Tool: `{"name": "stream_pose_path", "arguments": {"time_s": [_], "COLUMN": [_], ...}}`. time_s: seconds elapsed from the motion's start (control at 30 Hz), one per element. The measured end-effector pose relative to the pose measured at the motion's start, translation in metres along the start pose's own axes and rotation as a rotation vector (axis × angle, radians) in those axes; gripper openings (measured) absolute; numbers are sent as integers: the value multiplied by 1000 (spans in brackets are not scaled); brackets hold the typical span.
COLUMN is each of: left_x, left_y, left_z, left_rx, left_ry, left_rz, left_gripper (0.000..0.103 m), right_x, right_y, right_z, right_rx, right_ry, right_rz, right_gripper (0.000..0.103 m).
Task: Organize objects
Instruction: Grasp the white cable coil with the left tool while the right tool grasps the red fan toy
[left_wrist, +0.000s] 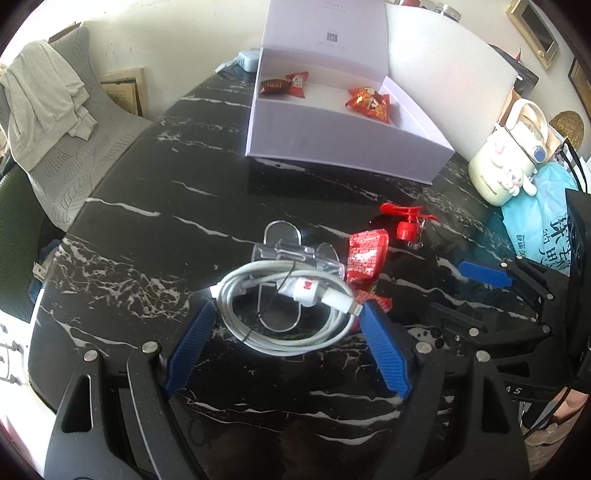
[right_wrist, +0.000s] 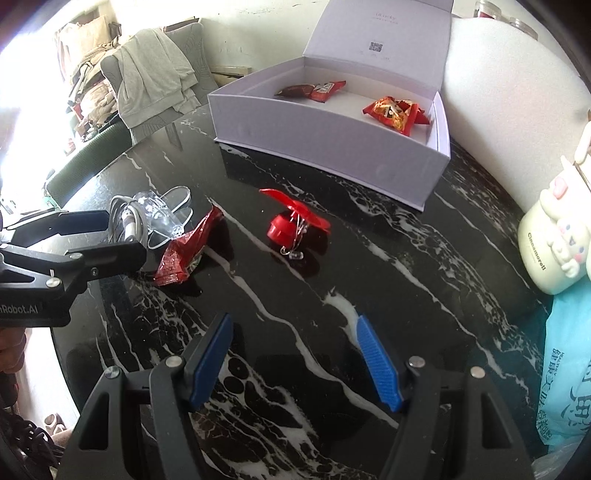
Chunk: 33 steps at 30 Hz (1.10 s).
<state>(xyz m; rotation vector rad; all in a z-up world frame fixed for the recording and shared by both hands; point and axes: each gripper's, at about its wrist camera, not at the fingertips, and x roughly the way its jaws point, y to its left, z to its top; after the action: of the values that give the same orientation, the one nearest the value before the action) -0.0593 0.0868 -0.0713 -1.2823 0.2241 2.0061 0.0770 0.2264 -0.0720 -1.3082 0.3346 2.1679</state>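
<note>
White cable coil (left_wrist: 286, 310) between left hand-held gripper (left_wrist: 286, 332) fingers

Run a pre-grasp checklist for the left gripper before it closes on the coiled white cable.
1. Left gripper open: ok.
2. Coiled white cable between its fingers: ok, the coil lies in the gap, fingertips at either edge.
3. Nothing else in the grasp: not ok, the cable lies over a clear plastic holder and a red snack packet sits at the right finger.
4. Fingers low enough to grip: cannot tell.
5. Right gripper clear of the cable: ok, open over bare table.
6. White box open to receive: ok, lid up, snacks inside, free room.
</note>
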Motion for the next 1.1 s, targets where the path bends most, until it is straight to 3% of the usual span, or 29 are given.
{"name": "stream_pose_path", "arguments": {"time_s": [0.23, 0.43, 0.67, 1.1], "left_x": [7, 7, 11, -11], "left_y": [-4, -4, -6, 7], "left_z": [2, 3, 1, 4], "left_rx": [11, 42, 75, 25], "left_ry": [5, -30, -48, -77], "left_rz": [9, -27, 8, -21], "left_gripper": [80, 80, 74, 74], "right_x": [4, 2, 2, 14], "right_y": [0, -4, -7, -13], "right_z": [3, 4, 11, 35], "right_rx": [-2, 21, 56, 129], "right_ry": [10, -10, -29, -50], "right_rz": [9, 24, 63, 90], "right_gripper": [70, 70, 70, 70]}}
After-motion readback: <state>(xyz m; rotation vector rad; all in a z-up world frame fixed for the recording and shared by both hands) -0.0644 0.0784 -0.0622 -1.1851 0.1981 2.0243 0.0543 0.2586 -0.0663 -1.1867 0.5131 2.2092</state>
